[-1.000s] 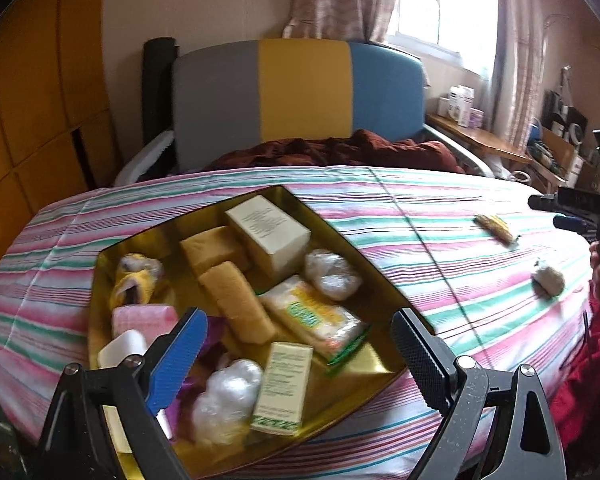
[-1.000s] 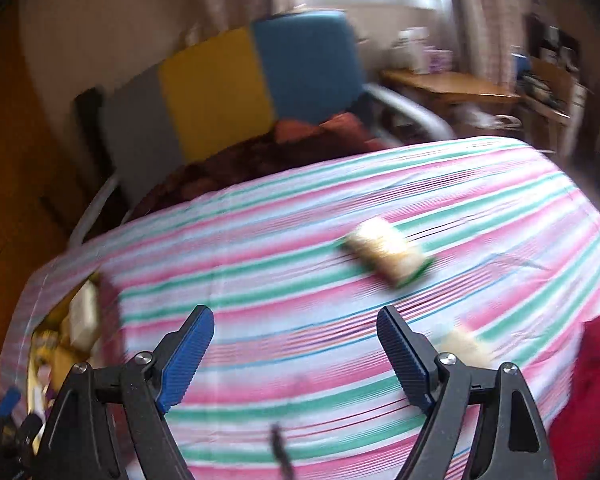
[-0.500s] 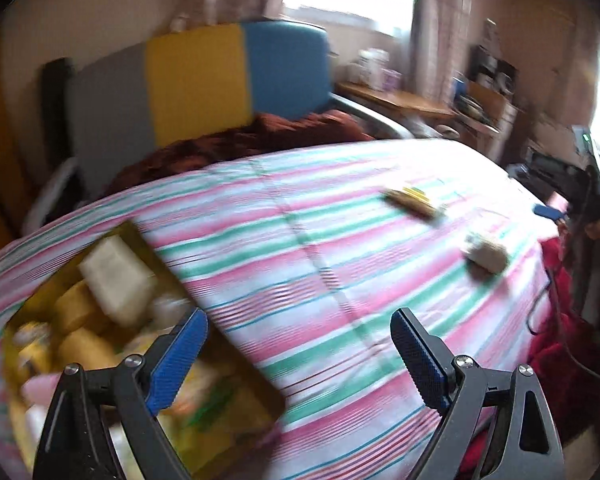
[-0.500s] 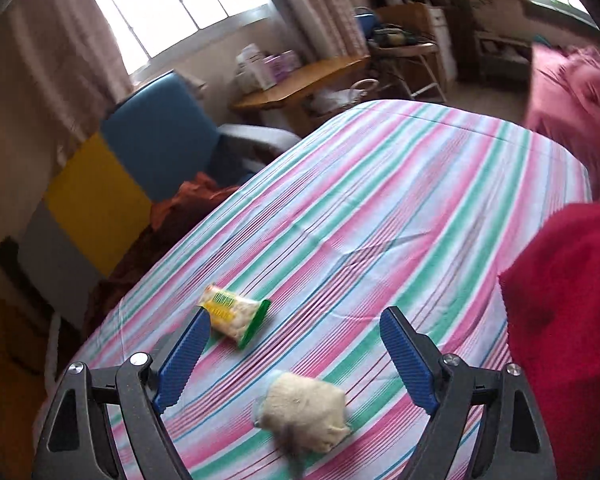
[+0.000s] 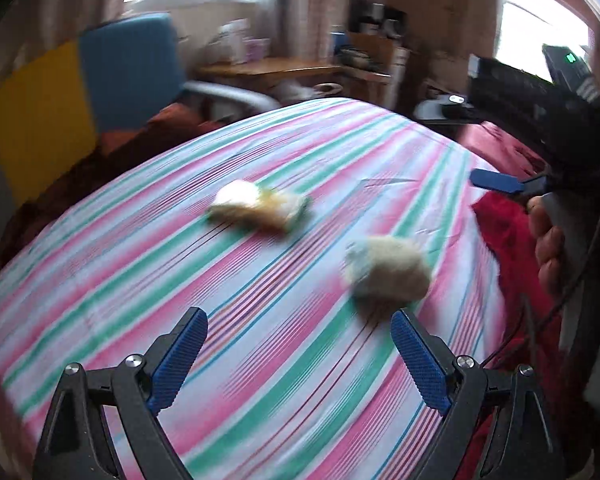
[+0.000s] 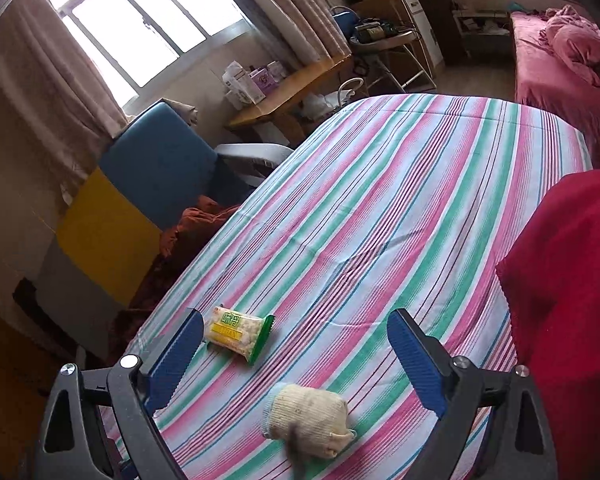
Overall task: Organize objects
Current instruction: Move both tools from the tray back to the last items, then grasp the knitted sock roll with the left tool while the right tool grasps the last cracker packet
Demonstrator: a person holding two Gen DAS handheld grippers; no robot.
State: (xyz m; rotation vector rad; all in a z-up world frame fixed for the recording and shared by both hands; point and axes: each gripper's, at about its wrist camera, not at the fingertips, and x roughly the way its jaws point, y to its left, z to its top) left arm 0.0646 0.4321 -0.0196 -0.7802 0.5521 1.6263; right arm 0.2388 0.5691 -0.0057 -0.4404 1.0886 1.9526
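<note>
A rolled cream knit glove (image 6: 310, 420) lies on the striped tablecloth (image 6: 380, 220), low between my right gripper's (image 6: 296, 340) open fingers. A yellow and green snack packet (image 6: 238, 332) lies just beyond, near the left fingertip. In the blurred left wrist view the glove (image 5: 386, 272) sits just ahead of my open, empty left gripper's (image 5: 300, 332) right fingertip, and the packet (image 5: 260, 206) lies farther off. The right gripper (image 5: 496, 182) shows at the right edge there, held in a hand.
A grey, yellow and blue chair (image 6: 140, 184) with a brown cloth stands behind the table. A wooden desk (image 6: 292, 84) with boxes is under the window. A red garment (image 6: 572, 300) lies at the table's right edge. A pink bed (image 6: 556, 52) is far right.
My left gripper has swung right, away from the gold tray of items, which has left its view, toward the glove and packet. My right gripper has closed in on the glove.
</note>
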